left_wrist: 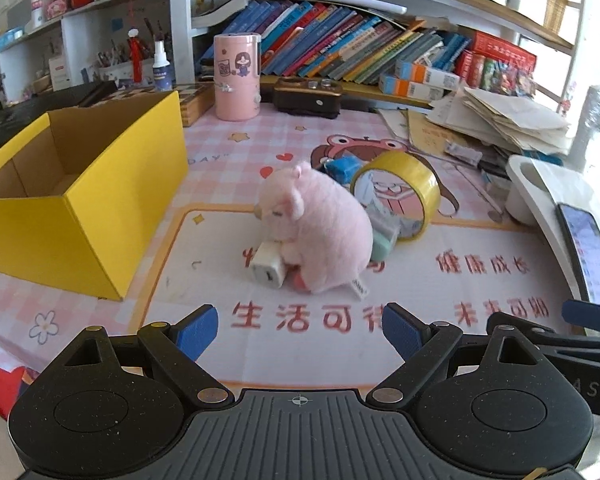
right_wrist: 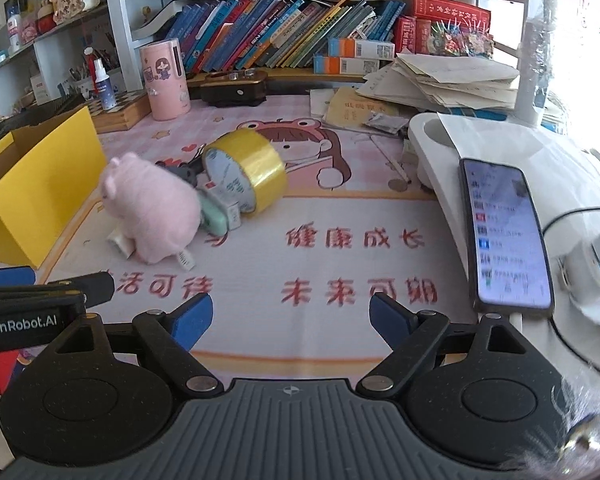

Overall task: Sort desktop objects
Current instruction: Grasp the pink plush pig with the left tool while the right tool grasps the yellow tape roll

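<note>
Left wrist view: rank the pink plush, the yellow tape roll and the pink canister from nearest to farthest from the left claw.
1. Pink plush, straight ahead on the mat.
2. Yellow tape roll, behind the plush, to its right.
3. Pink canister, far back by the books.

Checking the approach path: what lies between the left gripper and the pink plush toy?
Nothing stands there. In the left wrist view, only bare printed desk mat with red lettering lies between the open left gripper and the pink plush toy.

"GenRobot.AI" is read on the left gripper. On the mat, "健康成长" is printed beside the tape.
</note>
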`<state>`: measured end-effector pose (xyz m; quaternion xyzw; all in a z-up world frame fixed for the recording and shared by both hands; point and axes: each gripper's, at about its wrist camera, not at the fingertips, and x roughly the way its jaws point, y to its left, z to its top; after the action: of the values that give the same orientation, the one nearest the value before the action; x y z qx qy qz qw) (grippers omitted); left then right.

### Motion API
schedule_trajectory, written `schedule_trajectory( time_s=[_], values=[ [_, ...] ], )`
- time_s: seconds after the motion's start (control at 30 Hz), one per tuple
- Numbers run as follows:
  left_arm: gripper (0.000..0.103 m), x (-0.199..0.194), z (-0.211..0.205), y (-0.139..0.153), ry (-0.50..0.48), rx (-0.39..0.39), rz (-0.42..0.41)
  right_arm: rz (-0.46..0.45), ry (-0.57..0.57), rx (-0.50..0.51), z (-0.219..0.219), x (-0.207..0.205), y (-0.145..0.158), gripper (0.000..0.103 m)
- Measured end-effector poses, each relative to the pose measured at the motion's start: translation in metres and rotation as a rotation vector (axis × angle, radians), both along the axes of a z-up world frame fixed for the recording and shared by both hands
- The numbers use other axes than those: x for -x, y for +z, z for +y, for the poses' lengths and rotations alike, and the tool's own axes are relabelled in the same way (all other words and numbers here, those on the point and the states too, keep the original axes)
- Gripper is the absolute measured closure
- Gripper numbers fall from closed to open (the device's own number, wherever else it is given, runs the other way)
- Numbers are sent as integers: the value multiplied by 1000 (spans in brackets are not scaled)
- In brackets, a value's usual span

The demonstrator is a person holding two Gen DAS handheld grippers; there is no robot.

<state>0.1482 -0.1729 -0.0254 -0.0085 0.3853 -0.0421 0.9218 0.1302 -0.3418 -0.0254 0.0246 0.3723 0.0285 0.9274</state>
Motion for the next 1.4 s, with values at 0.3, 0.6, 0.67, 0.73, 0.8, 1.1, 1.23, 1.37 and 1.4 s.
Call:
schedule_trajectory(
  time_s=[0.3,0.6,0.67,0.73,0.8,1.1,1.23,1.37,1.4],
  values=[
    [12,-41,-10,-3,91,16,-17,-24,46,-18,-22,-35,1,19],
    [12,-85,-21,-13,100,20,-16,-37,80,-17,-30,-60,1,19],
    [12,-93,-24,-17,97,12,-18,-33,87,-16,-30,-65,0,19],
    [12,-99,-26,-19,98,6,-17,-30,95,-16,-31,-68,-1,19],
    [14,-103,-28,-21,95,4,-19,-26,97,-16,-32,-72,-2,19],
    [46,-83,-10,14,63,167,-107,-6,133,-52,-29,-94,-8,19],
    [46,-63,5,32,84,232,-157,-13,168,-72,-21,-111,-8,19],
    [46,-47,15,41,132,227,-169,-9,220,-65,-12,-133,-11,20],
    [46,-43,18,41,143,233,-171,-1,234,-61,-9,-138,-12,20]
  ],
)
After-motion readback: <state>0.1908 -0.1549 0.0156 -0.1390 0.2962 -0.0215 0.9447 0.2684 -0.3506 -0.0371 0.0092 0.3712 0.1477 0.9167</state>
